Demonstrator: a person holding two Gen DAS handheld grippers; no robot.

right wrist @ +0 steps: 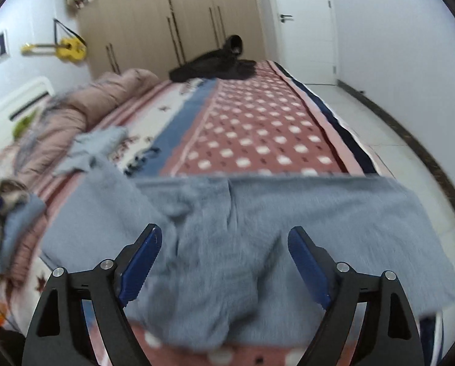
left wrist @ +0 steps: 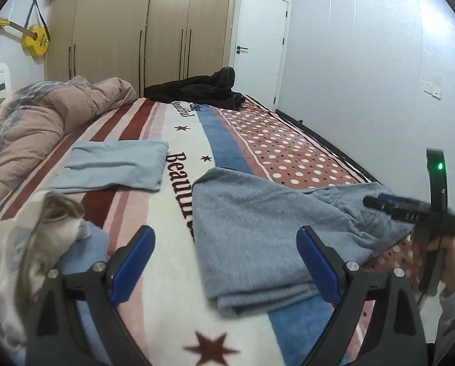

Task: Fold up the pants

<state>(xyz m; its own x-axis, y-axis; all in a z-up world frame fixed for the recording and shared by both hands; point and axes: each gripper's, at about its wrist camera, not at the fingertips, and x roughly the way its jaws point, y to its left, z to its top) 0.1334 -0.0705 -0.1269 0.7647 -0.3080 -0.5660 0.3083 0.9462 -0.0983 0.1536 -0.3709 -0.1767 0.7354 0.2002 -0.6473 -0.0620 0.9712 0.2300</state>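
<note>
Grey-blue pants point(left wrist: 258, 238) lie partly folded on the patterned bedspread point(left wrist: 178, 158). In the right wrist view they spread wide across the bed point(right wrist: 258, 222), blurred. My left gripper point(left wrist: 224, 238) is open and empty, just above the pants' left folded edge. My right gripper point(right wrist: 224, 241) is open and empty, low over the middle of the pants. The right gripper also shows from the side in the left wrist view point(left wrist: 410, 210), at the pants' right end; whether it touches the cloth cannot be told.
A folded light-blue garment point(left wrist: 111, 167) lies to the left on the bed. A pink quilt point(left wrist: 38, 122) is heaped further left. Dark clothes point(left wrist: 197, 90) lie at the far end. A rumpled pile point(left wrist: 23, 244) sits at near left. Floor point(right wrist: 380, 128) runs along the right.
</note>
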